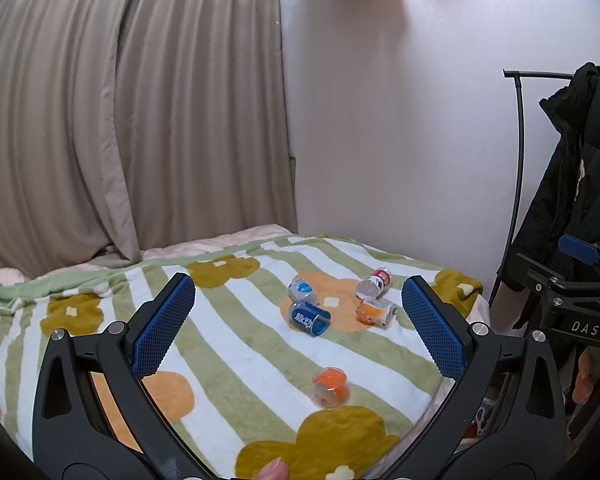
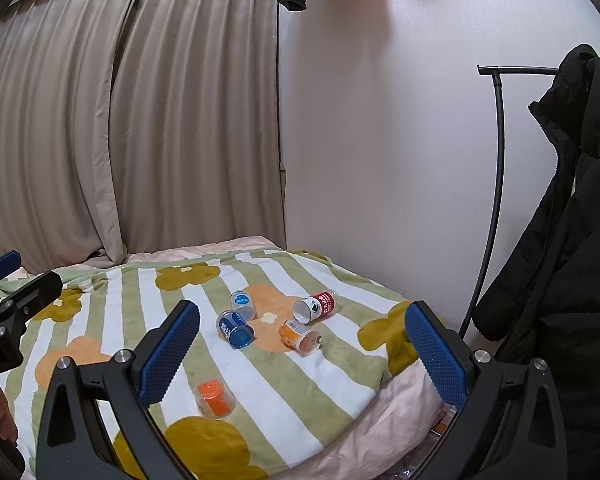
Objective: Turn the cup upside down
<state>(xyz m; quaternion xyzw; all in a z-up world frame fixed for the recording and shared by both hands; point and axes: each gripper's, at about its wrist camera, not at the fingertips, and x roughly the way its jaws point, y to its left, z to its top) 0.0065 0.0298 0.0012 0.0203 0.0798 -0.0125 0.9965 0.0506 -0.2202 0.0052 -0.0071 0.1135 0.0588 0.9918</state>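
**A:** Fleece, that's my worry. The small clear plastic cup with the orange band [image 1: 330,386] sits on a striped, flower-print fleece blanket [image 1: 236,344] on the bed, not on anything firm. In the left wrist view it's at about 6 o'clock from the pile of other cups, nearest the claws. It looks like it's already standing mouth-down, orange base on top, but through clear plastic I can't swear to it.

**B:** Both claws are spread wide with nothing in them, right? The left claw [image 1: 298,320] and the right claw [image 2: 302,340] just hang above the bed, well apart from everything.

**A:** Yep, both released and empty. Now the risky bit: four more little cups lie tipped over at 12 o'clock from the orange one. The blue-labelled clear cup [image 2: 236,329], the pale-blue-labelled cup [image 2: 244,303], the red-labelled cup [image 2: 316,306] and the orange-and-white-labelled cup [image 2: 300,335] are bunched close, some near touching.

**B:** So going for one could nudge its neighbour and send it rolling?

**A:** That's my guess. They're round, on their sides, on soft bedding that sags under any push. A wide-open claw coming down could easily sweep two at once.

**B:** And squeezing thin plastic?

**A:** It could buckle or pop out of the blue pads [image 2: 168,354]. Setting it down mouth-first on fleece, I'd expect it to tip again.
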